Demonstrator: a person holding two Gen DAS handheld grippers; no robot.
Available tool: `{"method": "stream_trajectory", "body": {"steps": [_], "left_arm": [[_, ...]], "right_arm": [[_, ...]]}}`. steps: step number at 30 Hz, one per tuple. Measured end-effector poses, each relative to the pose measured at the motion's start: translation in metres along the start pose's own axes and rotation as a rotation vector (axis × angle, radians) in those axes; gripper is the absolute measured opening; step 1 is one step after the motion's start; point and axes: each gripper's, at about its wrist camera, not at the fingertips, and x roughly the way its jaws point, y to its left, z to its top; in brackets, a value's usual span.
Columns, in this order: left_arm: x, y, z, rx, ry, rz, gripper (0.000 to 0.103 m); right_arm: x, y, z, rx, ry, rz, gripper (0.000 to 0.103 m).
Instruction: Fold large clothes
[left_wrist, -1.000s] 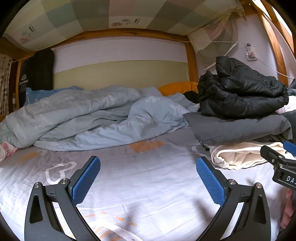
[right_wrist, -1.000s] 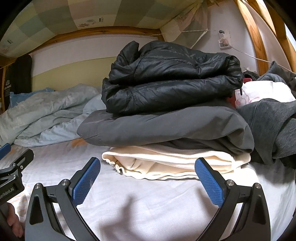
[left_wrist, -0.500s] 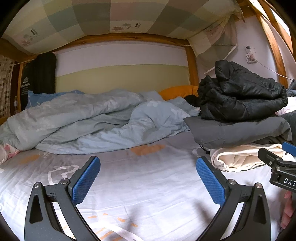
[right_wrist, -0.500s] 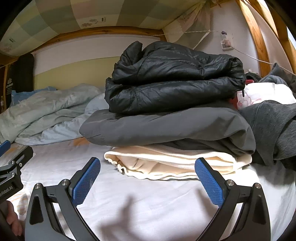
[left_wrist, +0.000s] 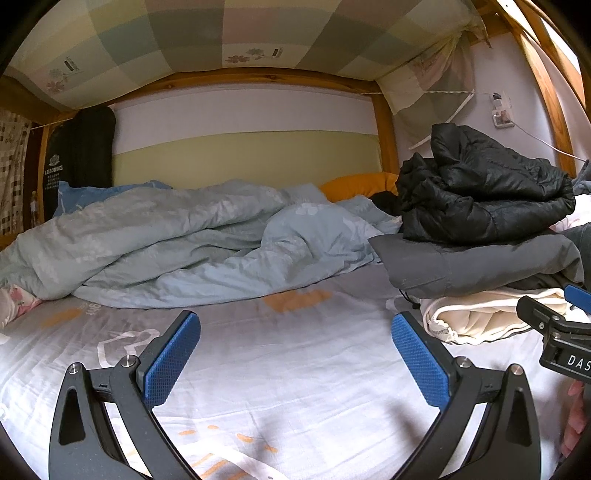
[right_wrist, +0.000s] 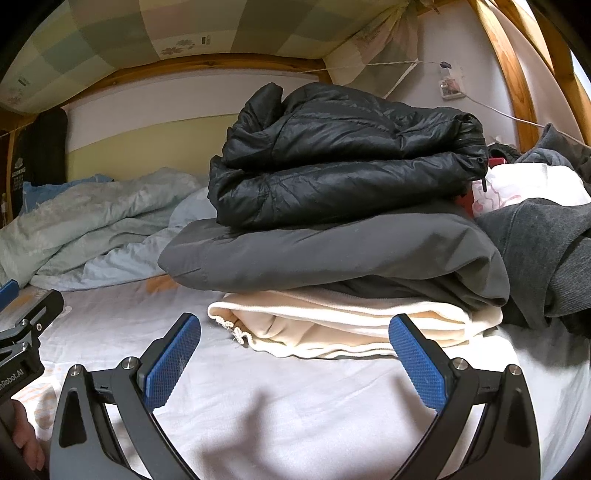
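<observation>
A stack of folded clothes lies on the bed: a black puffer jacket (right_wrist: 343, 155) on top, a grey jacket (right_wrist: 332, 254) under it, a cream garment (right_wrist: 354, 325) at the bottom. In the left wrist view the same black puffer jacket (left_wrist: 480, 192), grey jacket (left_wrist: 476, 266) and cream garment (left_wrist: 476, 317) sit at the right. My right gripper (right_wrist: 294, 352) stands open just in front of the cream garment, holding nothing. My left gripper (left_wrist: 295, 356) is open over the bare sheet, left of the stack. Unfolded dark grey clothes (right_wrist: 546, 243) lie right of the stack.
A crumpled light blue duvet (left_wrist: 192, 240) fills the back of the bed, with an orange pillow (left_wrist: 362, 184) behind it. The white printed sheet (left_wrist: 280, 362) lies bare in front. Wooden bunk posts (right_wrist: 517, 74) and a wall rise at the right. A hand (right_wrist: 26, 439) shows at the lower left.
Both grippers have drifted slightly back and tilted, so the stack sits a little lower and further right in view. Jaws stay open; the clothes have not moved.
</observation>
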Motion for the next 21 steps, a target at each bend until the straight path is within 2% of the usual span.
{"method": "stream_trajectory", "body": {"steps": [21], "left_arm": [[0.0025,-0.0030,-0.0002,0.001,-0.009,0.005,0.103]], "right_arm": [[0.0017,0.0063,0.0004,-0.027,0.000,-0.002,0.103]]}}
